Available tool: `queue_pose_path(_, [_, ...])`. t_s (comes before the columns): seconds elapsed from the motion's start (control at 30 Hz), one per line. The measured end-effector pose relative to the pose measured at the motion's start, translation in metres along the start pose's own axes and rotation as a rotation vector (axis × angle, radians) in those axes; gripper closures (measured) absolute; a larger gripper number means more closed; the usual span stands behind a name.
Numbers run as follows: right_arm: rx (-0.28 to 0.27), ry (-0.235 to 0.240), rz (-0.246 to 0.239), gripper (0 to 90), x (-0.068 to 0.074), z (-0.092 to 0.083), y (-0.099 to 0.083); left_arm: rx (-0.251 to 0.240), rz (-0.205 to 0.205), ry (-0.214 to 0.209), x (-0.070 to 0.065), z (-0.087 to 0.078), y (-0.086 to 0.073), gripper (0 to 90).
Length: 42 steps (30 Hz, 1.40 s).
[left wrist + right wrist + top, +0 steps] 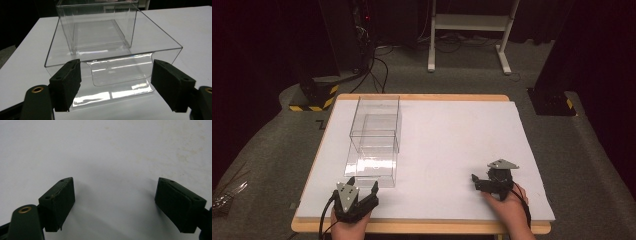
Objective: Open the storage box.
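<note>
1. Black left gripper (361, 187), near-left edge of the white table (452, 145): jaws spread wide, nothing pinched.
2. Clear plastic drawer (117, 72): just ahead of those jaws, pulled partway out of the clear box (375, 122) along the left side.
3. Right gripper (475, 181), near-right corner: jaws wide, over bare tabletop.

The left claw (362, 189) sat at the near left of the high view, held from below by the person's left hand (348, 227), its grey plate on top and its cable trailing down past the wrist. Its two black jaws pointed away from the person and stood wide apart, with nothing pressed between the pads. The right claw (478, 181) sat at the near right, gripped by the right hand (508, 204), and pointed across toward the left. In the right gripper view its jaws were spread wide too, nothing between them.
</note>
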State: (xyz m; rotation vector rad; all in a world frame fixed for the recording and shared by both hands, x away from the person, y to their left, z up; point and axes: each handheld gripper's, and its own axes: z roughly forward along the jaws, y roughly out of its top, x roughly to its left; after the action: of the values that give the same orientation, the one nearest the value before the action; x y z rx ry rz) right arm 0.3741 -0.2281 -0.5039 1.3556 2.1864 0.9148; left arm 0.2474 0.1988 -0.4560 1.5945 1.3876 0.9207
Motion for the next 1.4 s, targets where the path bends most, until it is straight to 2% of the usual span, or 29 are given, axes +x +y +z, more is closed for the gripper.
queue_pose_path(0.3, [0.0,-0.001,-0.001,16.1,0.0,0.0,0.0,-0.029,0.006,-0.013,0.003,0.001,0.013,25.6])
queue_pose_path(0.33, [0.0,-0.001,-0.001,16.1,0.0,0.0,0.0,-0.032,0.003,-0.03,0.005,0.003,0.017,25.9])
queue_pose_path(0.57, [0.0,0.0,0.0,16.1,0.0,0.0,0.0,-0.028,0.012,-0.065,0.01,0.012,0.029,27.1])
queue_pose_path(0.63, [0.0,0.0,0.0,16.1,0.0,0.0,0.0,-0.02,0.008,-0.086,0.016,0.02,0.035,27.2])
queue_pose_path(0.83, [0.0,-0.002,-0.001,16.2,0.0,0.0,0.0,-0.01,0.004,-0.114,0.028,0.031,0.045,28.4])
queue_pose_path(0.97, [0.0,-0.003,-0.001,16.3,0.0,0.0,0.0,-0.004,0.0,-0.105,0.045,0.042,0.054,28.4])
queue_pose_path(1.0, [0.0,-0.003,-0.001,16.3,0.0,0.0,0.0,-0.004,0.0,-0.105,0.045,0.042,0.054,28.4])
queue_pose_path(1.07, [0.001,-0.003,0.0,16.3,0.0,0.0,0.0,-0.019,0.007,-0.104,0.057,0.046,0.058,28.5])
queue_pose_path(1.1, [0.001,-0.003,0.0,16.3,0.0,0.0,0.0,-0.019,0.007,-0.104,0.057,0.046,0.058,28.6])
queue_pose_path(1.2, [0.0,-0.003,0.0,16.4,0.0,0.0,0.0,-0.001,0.003,-0.086,0.077,0.053,0.061,29.3])
queue_pose_path(1.23, [0.0,-0.003,0.0,16.4,0.0,0.0,0.0,-0.001,0.003,-0.086,0.077,0.053,0.061,29.3])
queue_pose_path(1.27, [0.0,-0.004,-0.002,16.4,0.0,0.0,0.0,0.007,-0.002,-0.07,0.09,0.056,0.061,29.4])
queue_pose_path(1.33, [0.0,-0.003,0.0,16.4,0.0,0.0,0.0,0.007,-0.006,-0.064,0.094,0.057,0.06,29.7])
queue_pose_path(1.4, [0.0,-0.004,0.0,16.5,0.0,0.0,0.0,0.019,-0.007,-0.028,0.112,0.06,0.055,31.8])
